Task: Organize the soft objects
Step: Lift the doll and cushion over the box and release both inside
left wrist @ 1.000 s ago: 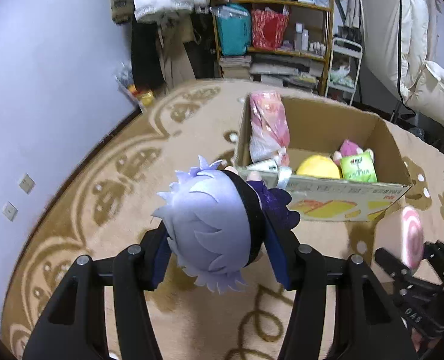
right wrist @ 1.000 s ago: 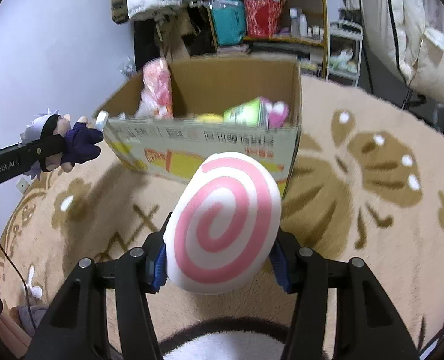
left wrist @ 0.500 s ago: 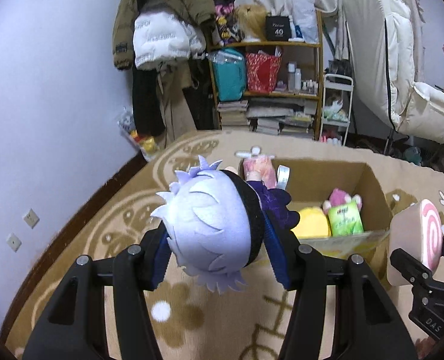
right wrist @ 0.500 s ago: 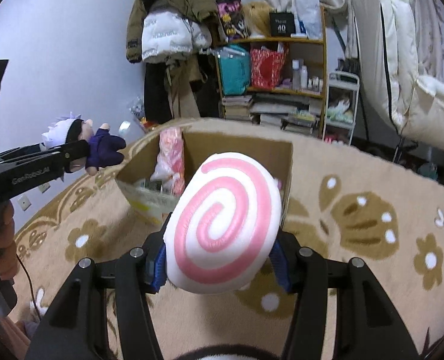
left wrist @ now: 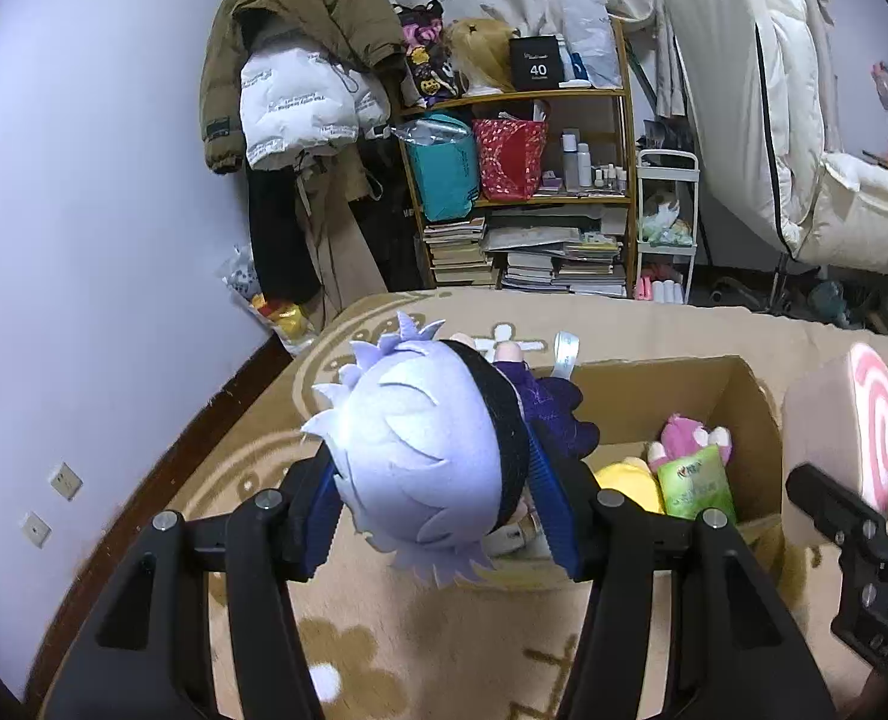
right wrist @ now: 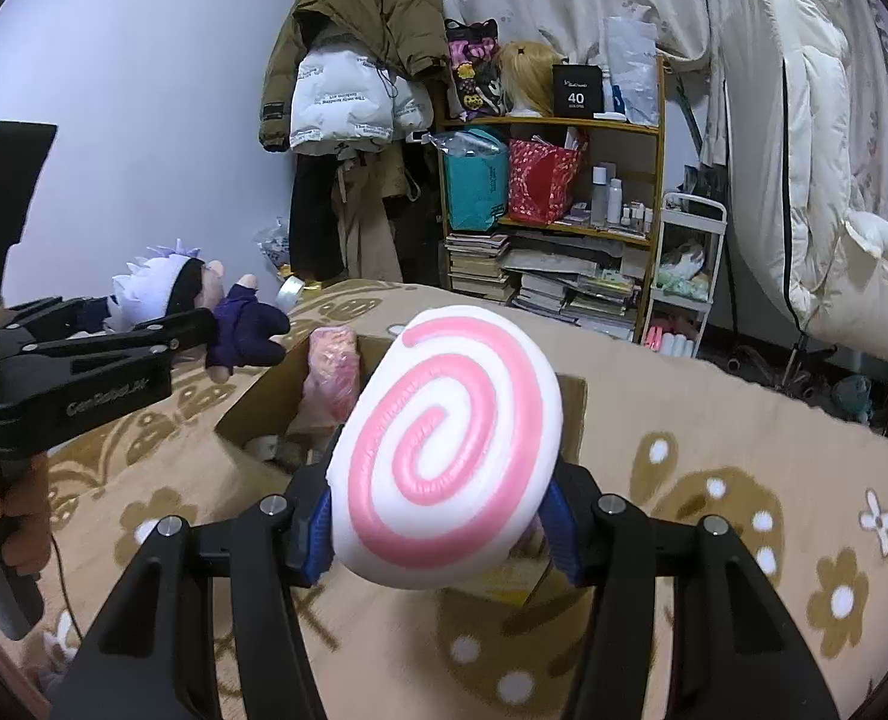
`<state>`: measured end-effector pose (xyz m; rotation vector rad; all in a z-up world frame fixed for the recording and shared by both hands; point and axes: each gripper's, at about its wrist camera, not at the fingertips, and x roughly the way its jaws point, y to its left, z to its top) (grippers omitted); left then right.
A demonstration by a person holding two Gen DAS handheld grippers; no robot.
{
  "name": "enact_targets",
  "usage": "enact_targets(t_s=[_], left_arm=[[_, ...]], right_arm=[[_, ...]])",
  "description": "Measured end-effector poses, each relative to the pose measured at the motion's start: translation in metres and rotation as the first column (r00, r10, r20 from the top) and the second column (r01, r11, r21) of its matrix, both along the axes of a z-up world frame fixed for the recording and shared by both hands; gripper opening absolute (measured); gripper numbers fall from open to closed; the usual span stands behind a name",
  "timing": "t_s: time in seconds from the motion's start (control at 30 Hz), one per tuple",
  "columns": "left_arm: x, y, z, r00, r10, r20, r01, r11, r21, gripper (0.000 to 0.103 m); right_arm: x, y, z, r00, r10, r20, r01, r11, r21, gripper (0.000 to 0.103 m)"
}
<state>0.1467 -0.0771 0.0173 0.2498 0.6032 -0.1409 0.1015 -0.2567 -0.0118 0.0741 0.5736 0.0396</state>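
Over the last second both hands have risen toward the cardboard box, the left gripper clamped on the doll and the right gripper on the swirl cushion, so both toys look ready to drop in.

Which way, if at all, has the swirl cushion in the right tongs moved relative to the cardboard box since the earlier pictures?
Yes. The swirl cushion has risen: it now covers the cardboard box opening and far rim, not its front wall.

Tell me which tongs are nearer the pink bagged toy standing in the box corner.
Left, probably. The left tongs hold the doll beside the pink bagged toy; the right tongs hold the swirl cushion at the box's opposite side.
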Motion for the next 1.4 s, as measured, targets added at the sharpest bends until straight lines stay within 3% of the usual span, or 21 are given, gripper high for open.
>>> enact_targets(t_s=[0.2, 0.3, 0.4, 0.97, 1.13, 1.2, 1.4], left_arm=[[0.014, -0.009, 0.000, 1.000, -0.014, 0.027, 0.013, 0.999, 0.035, 0.055], [0.018, -0.013, -0.003, 0.999, -0.023, 0.048, 0.022, 0.999, 0.036, 0.055], [0.020, -0.016, -0.009, 0.998, -0.031, 0.056, 0.030, 0.999, 0.018, 0.056], [0.042, -0.029, -0.053, 0.995, -0.080, -0.065, 0.077, 0.996, -0.048, 0.058], [0.040, -0.026, -0.053, 0.997, -0.058, -0.058, 0.055, 0.998, -0.038, 0.075], [0.039, -0.024, -0.050, 0.998, -0.045, -0.050, 0.044, 0.998, -0.037, 0.076], [0.040, -0.012, -0.049, 0.999, 0.014, -0.046, -0.016, 0.999, -0.050, 0.090]], right_arm=[[0.028, -0.004, -0.003, 1.000, 0.011, 0.008, -0.011, 0.999, -0.044, 0.060], [0.037, -0.012, -0.011, 1.000, 0.021, 0.003, -0.021, 0.999, 0.030, 0.060], [0.039, -0.015, -0.020, 1.000, 0.012, 0.005, -0.012, 0.999, 0.045, 0.060], [0.062, -0.021, -0.069, 0.995, 0.018, -0.094, -0.007, 0.994, 0.113, 0.065], [0.061, -0.021, -0.068, 0.996, 0.009, -0.090, 0.001, 0.994, 0.108, 0.074], [0.059, -0.022, -0.065, 0.997, 0.005, -0.071, 0.003, 0.993, 0.117, 0.088], [0.055, -0.025, -0.058, 0.998, -0.015, -0.054, 0.021, 0.993, 0.114, 0.094]])
